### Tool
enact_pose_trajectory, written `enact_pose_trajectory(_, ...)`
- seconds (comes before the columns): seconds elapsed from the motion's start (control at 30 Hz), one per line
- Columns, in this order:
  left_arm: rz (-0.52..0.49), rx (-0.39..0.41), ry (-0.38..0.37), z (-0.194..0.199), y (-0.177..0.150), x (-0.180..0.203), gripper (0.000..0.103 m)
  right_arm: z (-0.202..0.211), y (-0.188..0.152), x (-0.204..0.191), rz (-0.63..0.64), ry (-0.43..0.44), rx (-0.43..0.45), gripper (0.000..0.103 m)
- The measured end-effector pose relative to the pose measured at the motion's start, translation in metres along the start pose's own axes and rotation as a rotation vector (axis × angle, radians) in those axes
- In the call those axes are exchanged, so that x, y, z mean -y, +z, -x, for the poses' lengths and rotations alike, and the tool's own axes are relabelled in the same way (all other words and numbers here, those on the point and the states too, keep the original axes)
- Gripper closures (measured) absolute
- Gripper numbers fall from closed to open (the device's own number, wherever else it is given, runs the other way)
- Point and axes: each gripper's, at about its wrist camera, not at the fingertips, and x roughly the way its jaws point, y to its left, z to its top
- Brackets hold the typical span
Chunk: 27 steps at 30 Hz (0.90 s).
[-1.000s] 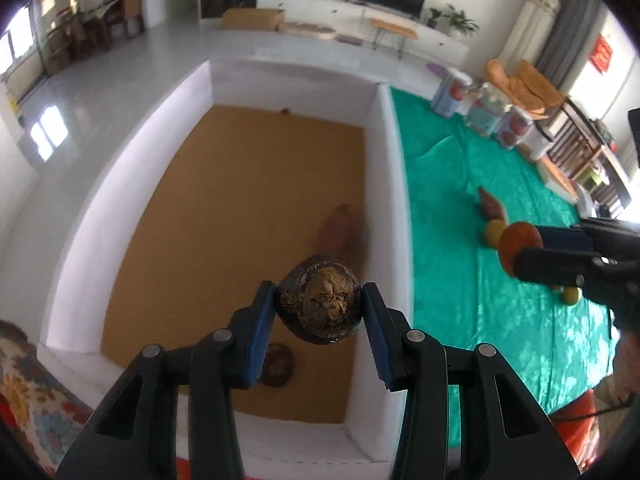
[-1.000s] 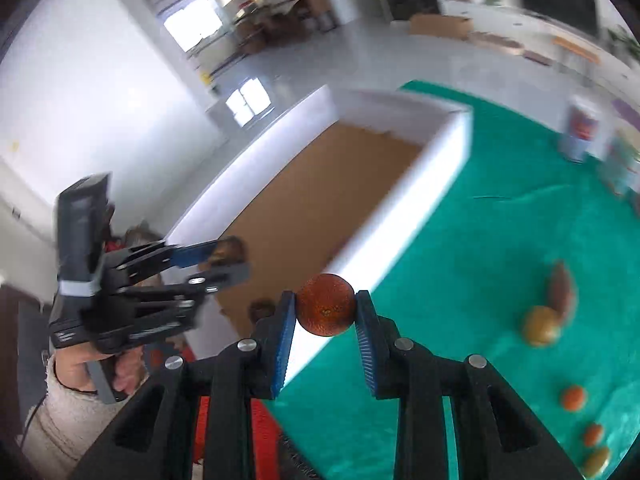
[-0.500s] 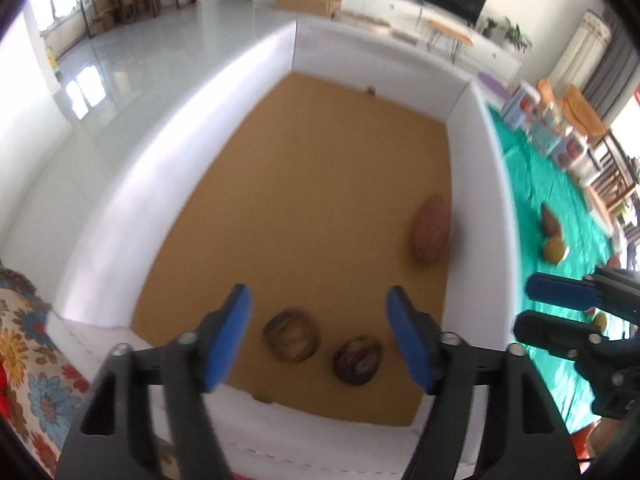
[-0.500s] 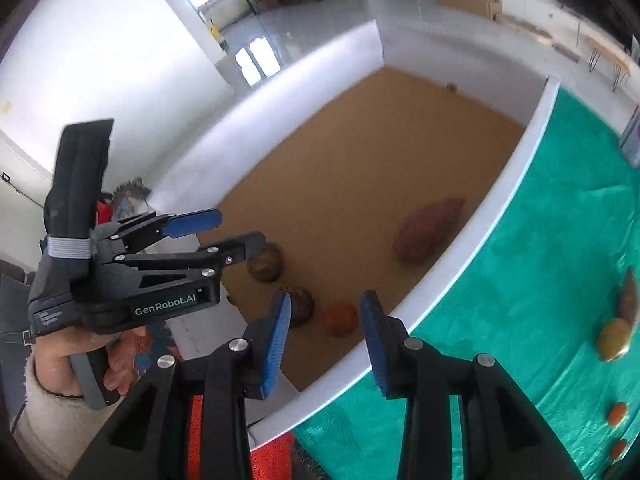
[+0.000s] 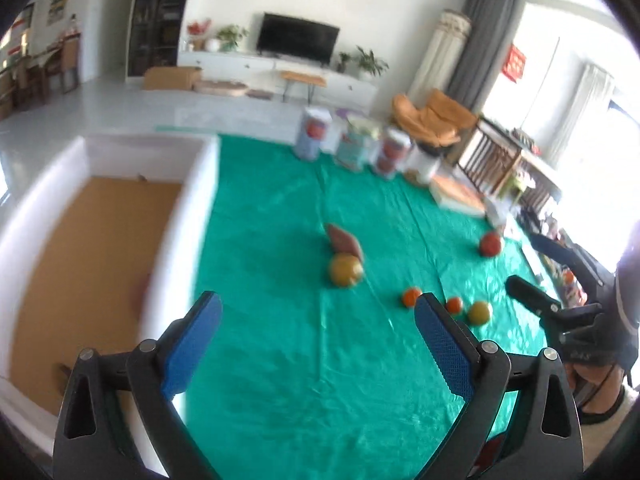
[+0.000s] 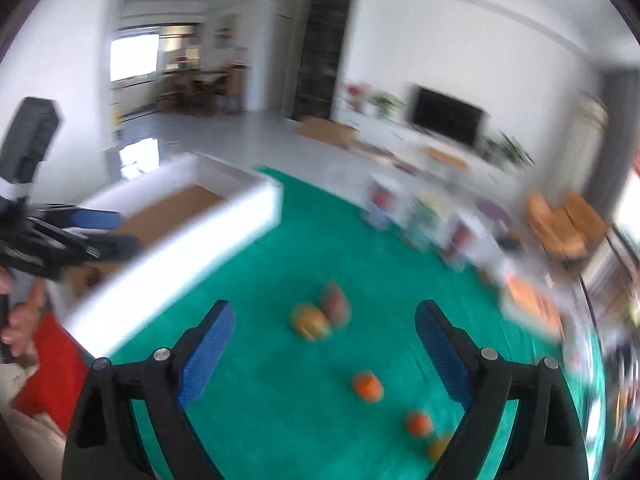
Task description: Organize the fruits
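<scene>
My left gripper (image 5: 318, 334) is open and empty above the green cloth (image 5: 304, 380), right of the white box (image 5: 182, 248) with a brown floor. My right gripper (image 6: 322, 346) is open and empty too; it also shows at the right in the left wrist view (image 5: 536, 280). On the cloth lie a yellow-green fruit (image 5: 345, 270) next to a brown sweet potato (image 5: 344, 239), small orange fruits (image 5: 412, 297), a small yellow one (image 5: 480, 312) and a red one (image 5: 491, 245). The right wrist view shows the yellow fruit (image 6: 310, 322), the sweet potato (image 6: 336, 304) and orange fruits (image 6: 368, 386), blurred.
Several printed cans (image 5: 352, 146) stand at the cloth's far edge, with a white tub (image 5: 426, 164) and a flat box (image 5: 460, 196) beside them. A red cloth (image 6: 48, 368) lies by the box's near end. The left gripper shows in the right wrist view (image 6: 102, 236).
Both grippers let their fruits go into the box and opened. Both have since swung right, away from the box, and now face the fruits on the green cloth.
</scene>
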Motion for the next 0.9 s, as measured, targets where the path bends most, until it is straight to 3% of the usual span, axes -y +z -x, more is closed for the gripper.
enact_pose_trajectory(0.13,-0.075,-0.108,0.044,-0.087,-0.053,0.034,0.006,-0.022,-0.140,0.107,-0.239,-0.223,-0.168,0.012)
enact_pose_trajectory(0.23,-0.101,-0.155,0.087,-0.132,-0.080,0.045,0.006,-0.014,-0.213,0.177,-0.418,-0.340,-0.248,0.012)
enact_pose_trajectory(0.3,-0.120,-0.139,0.134,-0.146,-0.087,0.049,0.007,-0.005,-0.236,0.208,-0.520,-0.396,-0.266,0.012)
enact_pose_trajectory(0.43,-0.133,-0.119,0.166,-0.162,-0.077,0.052,0.006,-0.008,-0.256,0.253,-0.633,-0.449,-0.304,0.012)
enact_pose_trajectory(0.57,-0.134,-0.130,0.197,-0.175,-0.074,0.045,0.006,-0.041,-0.250,0.274,-0.672,-0.461,-0.327,0.007)
enact_pose_trajectory(0.73,-0.153,-0.131,0.219,-0.179,-0.075,0.049,0.002,-0.047,-0.249,0.264,-0.679,-0.465,-0.324,0.000)
enact_pose_trajectory(0.9,-0.155,-0.135,0.215,-0.179,-0.076,0.049,0.001,-0.054,-0.243,0.259,-0.681,-0.471,-0.327,0.000)
